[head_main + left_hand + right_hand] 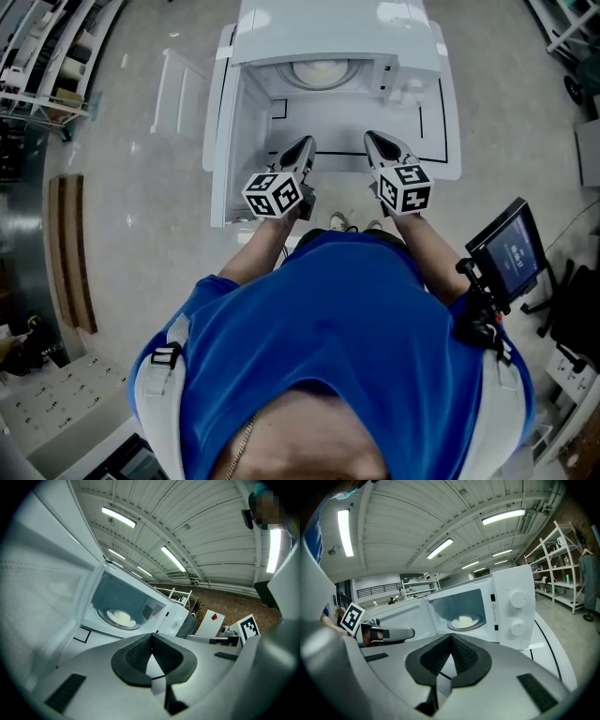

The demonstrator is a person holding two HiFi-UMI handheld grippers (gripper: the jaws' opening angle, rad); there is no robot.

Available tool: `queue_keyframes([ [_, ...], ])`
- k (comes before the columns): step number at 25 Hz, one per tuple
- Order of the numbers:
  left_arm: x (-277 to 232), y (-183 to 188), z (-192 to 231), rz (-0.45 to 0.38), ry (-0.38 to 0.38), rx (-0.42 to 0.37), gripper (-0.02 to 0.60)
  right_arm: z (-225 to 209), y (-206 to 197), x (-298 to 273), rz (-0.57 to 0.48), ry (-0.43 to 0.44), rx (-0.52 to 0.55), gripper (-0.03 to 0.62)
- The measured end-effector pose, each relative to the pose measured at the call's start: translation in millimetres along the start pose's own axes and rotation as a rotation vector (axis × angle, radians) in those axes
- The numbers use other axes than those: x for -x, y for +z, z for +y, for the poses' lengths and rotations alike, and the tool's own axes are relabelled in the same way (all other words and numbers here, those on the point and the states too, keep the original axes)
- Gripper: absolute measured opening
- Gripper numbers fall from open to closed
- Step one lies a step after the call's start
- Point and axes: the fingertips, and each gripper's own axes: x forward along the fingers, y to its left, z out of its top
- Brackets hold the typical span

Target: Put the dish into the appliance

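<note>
The white microwave (pixel 328 37) stands on a white table with its door (pixel 220 141) swung open to the left. A pale dish (pixel 321 70) rests on the turntable inside; it also shows in the left gripper view as the dish (pixel 122 617) and in the right gripper view as the dish (pixel 464 620). My left gripper (pixel 305 143) and right gripper (pixel 372 139) hover side by side in front of the opening, both clear of the dish. Each gripper, left (pixel 151 637) and right (pixel 451 638), has its jaws shut with nothing between them.
Black tape lines mark the table (pixel 441 141) around the microwave. A small monitor on a stand (pixel 511 248) is at the right. Shelving (pixel 47 56) stands at the far left, a white rack (pixel 173 89) beside the door, wooden boards (pixel 70 248) on the floor.
</note>
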Motion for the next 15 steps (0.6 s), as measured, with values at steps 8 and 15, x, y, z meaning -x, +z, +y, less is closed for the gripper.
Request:
queue_keyframes([
  [8,-1.8,-1.0,-15.0,-0.011,0.006,-0.008,0.008,-4.1,5.2,13.0,-0.014,0.008,0.015,0.002],
  [15,-4.5,-3.7,-15.9,-0.02,0.007,-0.012,0.008,-4.2,3.5,13.0,-0.024,0.014,0.022,0.002],
])
